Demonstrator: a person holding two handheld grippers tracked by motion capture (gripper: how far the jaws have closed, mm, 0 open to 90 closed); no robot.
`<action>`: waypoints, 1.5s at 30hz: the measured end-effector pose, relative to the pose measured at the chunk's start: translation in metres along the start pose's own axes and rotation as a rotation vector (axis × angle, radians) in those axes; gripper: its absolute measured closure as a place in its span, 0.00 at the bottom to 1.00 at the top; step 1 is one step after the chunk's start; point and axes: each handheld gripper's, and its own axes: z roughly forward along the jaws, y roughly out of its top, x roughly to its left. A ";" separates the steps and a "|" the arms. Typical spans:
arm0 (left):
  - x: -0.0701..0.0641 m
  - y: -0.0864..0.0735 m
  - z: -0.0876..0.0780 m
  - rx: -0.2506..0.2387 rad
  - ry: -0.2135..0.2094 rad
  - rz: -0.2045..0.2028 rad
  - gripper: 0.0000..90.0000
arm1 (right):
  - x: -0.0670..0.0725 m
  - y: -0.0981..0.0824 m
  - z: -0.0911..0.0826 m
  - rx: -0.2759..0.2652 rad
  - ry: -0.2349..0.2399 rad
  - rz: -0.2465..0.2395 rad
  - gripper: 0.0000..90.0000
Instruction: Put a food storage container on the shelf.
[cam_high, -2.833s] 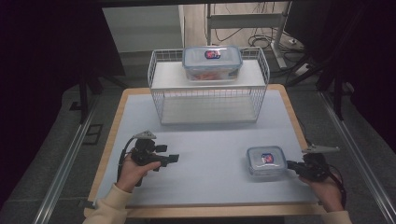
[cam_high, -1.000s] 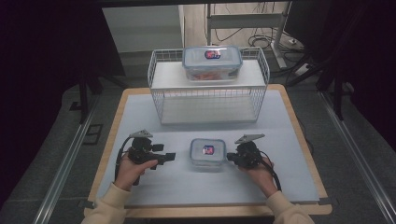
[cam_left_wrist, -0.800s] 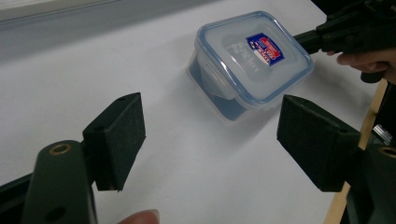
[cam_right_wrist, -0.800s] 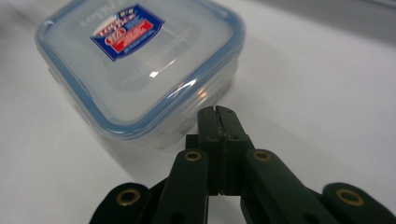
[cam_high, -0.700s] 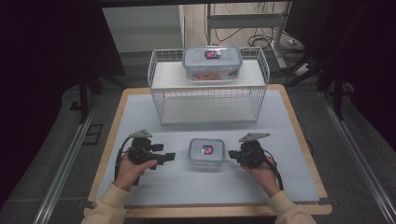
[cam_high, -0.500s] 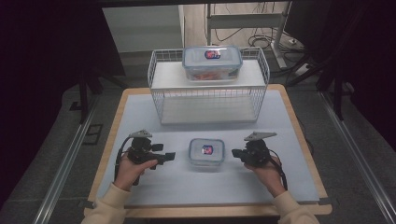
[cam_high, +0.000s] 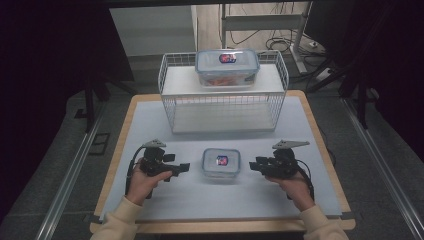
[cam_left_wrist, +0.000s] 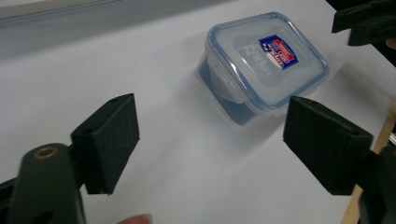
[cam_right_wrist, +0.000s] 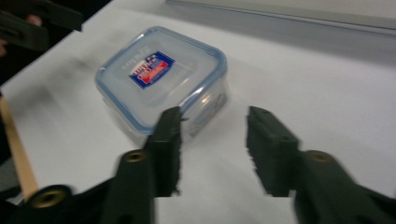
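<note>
A small clear container (cam_high: 221, 163) with a blue-rimmed snap lid sits on the white counter (cam_high: 150, 120), between the two grippers and near the person's edge. The left gripper (cam_high: 181, 168) points at it from the left side, jaws spread wide with nothing between them — in the left gripper view they have just been opening further, and the container lies well ahead of the pads. The right gripper (cam_high: 254, 165) stands just beside the container on the other side; its jaws have just been opening and now gape about halfway, empty, though the right gripper view is blurred and one jaw seems to overlap the container's near corner. Farther back stands a white wire rack (cam_high: 223, 107) with a larger lidded container (cam_high: 227, 67) on top.
</note>
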 end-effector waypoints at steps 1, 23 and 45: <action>0.000 0.000 0.001 0.001 0.002 -0.007 0.17 | -0.001 0.001 0.001 0.002 0.013 0.016 0.53; 0.001 0.019 0.072 0.124 -0.172 -0.090 0.20 | -0.004 0.012 0.052 0.089 0.150 0.191 0.29; -0.002 0.018 0.077 0.143 -0.270 -0.102 0.39 | -0.010 0.009 0.063 0.120 0.216 0.304 0.46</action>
